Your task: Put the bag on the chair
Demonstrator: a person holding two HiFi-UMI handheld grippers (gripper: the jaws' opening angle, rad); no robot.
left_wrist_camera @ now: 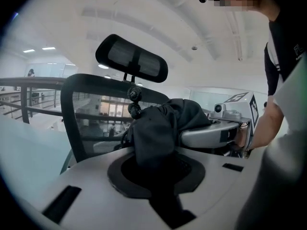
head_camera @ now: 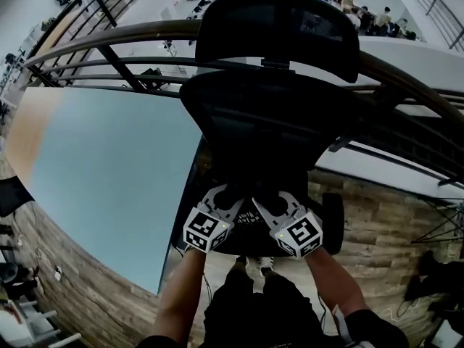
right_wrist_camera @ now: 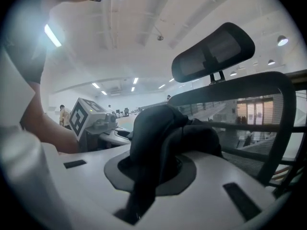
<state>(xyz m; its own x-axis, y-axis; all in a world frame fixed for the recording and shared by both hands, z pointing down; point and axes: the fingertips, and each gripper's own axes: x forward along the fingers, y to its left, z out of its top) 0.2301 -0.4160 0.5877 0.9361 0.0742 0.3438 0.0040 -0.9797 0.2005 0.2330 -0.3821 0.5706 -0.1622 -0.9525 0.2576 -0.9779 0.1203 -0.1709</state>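
A black office chair (head_camera: 272,122) with a mesh back and a headrest (head_camera: 279,24) stands right in front of me. Both grippers hang over the front of its seat with a black fabric bag (head_camera: 250,214) bunched between them. My left gripper (head_camera: 226,198) is shut on a fold of the bag (left_wrist_camera: 153,138), and the chair back (left_wrist_camera: 91,109) lies beyond it in the left gripper view. My right gripper (head_camera: 274,201) is shut on another fold of the bag (right_wrist_camera: 160,140), with the chair back (right_wrist_camera: 249,114) behind. The bag's lower part is hidden.
A curved wooden handrail (head_camera: 109,38) with dark metal bars runs behind the chair, above a lower floor. A pale blue panel (head_camera: 109,172) lies to the left. Wood flooring (head_camera: 384,216) is on the right. The chair's armrest (head_camera: 332,222) is beside my right gripper.
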